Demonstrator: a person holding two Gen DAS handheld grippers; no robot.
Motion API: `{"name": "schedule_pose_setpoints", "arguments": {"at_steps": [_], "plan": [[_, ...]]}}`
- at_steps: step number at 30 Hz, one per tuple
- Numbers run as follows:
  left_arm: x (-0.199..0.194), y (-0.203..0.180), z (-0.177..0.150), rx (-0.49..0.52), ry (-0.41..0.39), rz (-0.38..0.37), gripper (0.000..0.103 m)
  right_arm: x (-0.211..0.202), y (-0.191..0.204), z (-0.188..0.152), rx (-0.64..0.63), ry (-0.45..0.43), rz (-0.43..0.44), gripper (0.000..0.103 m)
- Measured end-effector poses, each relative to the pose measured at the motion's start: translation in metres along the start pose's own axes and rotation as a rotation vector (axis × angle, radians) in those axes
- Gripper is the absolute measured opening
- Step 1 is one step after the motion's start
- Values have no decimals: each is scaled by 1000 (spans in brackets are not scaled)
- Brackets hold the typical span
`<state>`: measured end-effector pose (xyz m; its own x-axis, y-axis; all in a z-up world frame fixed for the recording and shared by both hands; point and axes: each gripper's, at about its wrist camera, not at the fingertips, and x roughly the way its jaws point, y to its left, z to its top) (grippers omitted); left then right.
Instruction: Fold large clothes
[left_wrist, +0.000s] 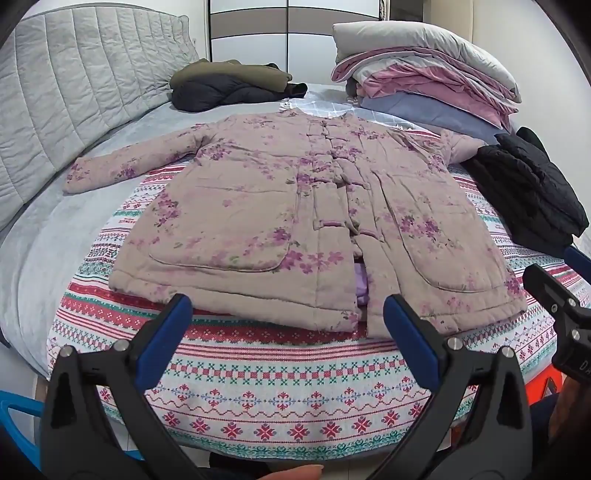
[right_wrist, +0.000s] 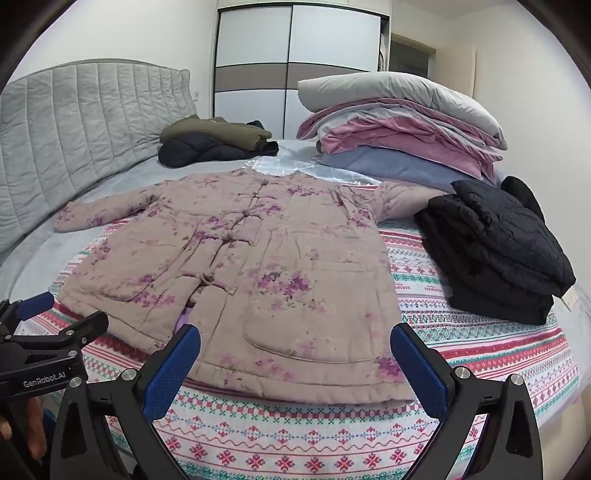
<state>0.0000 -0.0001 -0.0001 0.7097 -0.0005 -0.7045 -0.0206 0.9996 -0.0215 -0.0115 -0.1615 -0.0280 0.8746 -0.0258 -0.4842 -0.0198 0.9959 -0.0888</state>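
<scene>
A padded beige coat with purple flowers (left_wrist: 280, 218) lies flat and face up on the bed, sleeves spread, hem toward me; it also shows in the right wrist view (right_wrist: 266, 280). My left gripper (left_wrist: 288, 317) is open and empty, just short of the hem near its front slit. My right gripper (right_wrist: 295, 350) is open and empty over the hem by the right pocket. Each gripper shows at the edge of the other's view: the right one (left_wrist: 554, 291) and the left one (right_wrist: 55, 314).
The bed has a patterned blanket (left_wrist: 280, 398) over a grey sheet. A folded black jacket (right_wrist: 495, 251) lies to the right, on the coat's right sleeve end. A stack of folded bedding (right_wrist: 402, 129) and dark jackets (right_wrist: 218, 142) sit at the back. A padded headboard (left_wrist: 74, 81) stands left.
</scene>
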Motion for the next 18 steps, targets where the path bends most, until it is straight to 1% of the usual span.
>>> {"name": "schedule_pose_setpoints", "arguments": {"at_steps": [7,18], "plan": [[5,0,1,7,-2,0,103,1,1,0,-7,4,0,103],[2,1,-3,-9,-4,-11,103,1,2,-1,-10,1,-3,103]]}}
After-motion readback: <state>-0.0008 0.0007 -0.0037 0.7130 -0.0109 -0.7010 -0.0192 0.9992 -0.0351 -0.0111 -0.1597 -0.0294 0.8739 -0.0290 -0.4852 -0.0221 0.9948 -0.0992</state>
